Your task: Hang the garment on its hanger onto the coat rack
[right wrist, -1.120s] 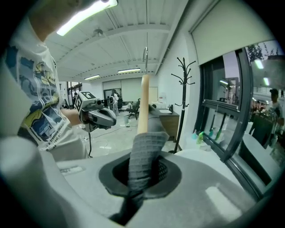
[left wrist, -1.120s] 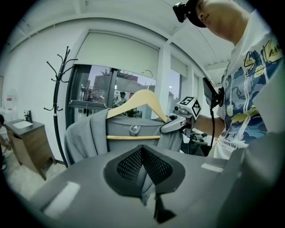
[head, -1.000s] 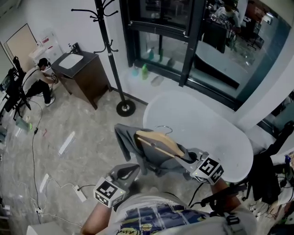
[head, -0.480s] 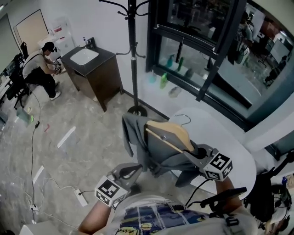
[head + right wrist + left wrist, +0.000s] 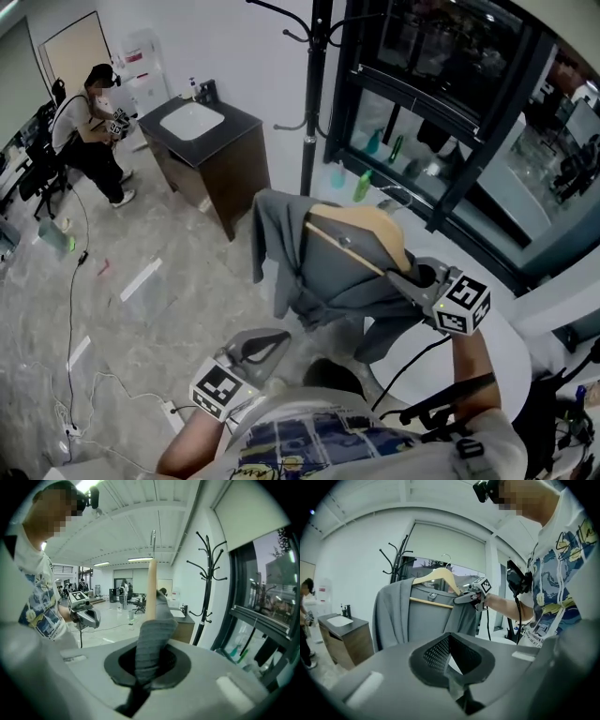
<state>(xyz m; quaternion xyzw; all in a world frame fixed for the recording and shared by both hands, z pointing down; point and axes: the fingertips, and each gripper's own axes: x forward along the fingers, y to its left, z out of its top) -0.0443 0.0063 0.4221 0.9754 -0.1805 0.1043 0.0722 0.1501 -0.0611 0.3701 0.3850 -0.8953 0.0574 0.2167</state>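
A grey garment (image 5: 323,258) hangs on a wooden hanger (image 5: 370,230) with a metal hook (image 5: 398,195). My right gripper (image 5: 412,278) is shut on the garment's shoulder over the hanger's end and holds it up in the air. In the right gripper view the grey cloth (image 5: 152,637) sits between the jaws, with the hanger arm (image 5: 151,590) rising edge-on. The black coat rack (image 5: 314,94) stands just behind the garment. My left gripper (image 5: 258,345) hangs low near my body, shut and empty, and faces the garment (image 5: 424,618).
A dark cabinet with a white sink (image 5: 206,141) stands left of the rack. A white round table (image 5: 487,361) is under my right arm. Black-framed windows (image 5: 450,112) with bottles (image 5: 361,185) on the sill lie behind. A person (image 5: 84,117) sits far left. Cables (image 5: 75,309) cross the floor.
The right gripper has lifted the hanger with the garment off the table's edge and carried it up and closer to the coat rack. The left gripper has stayed low.
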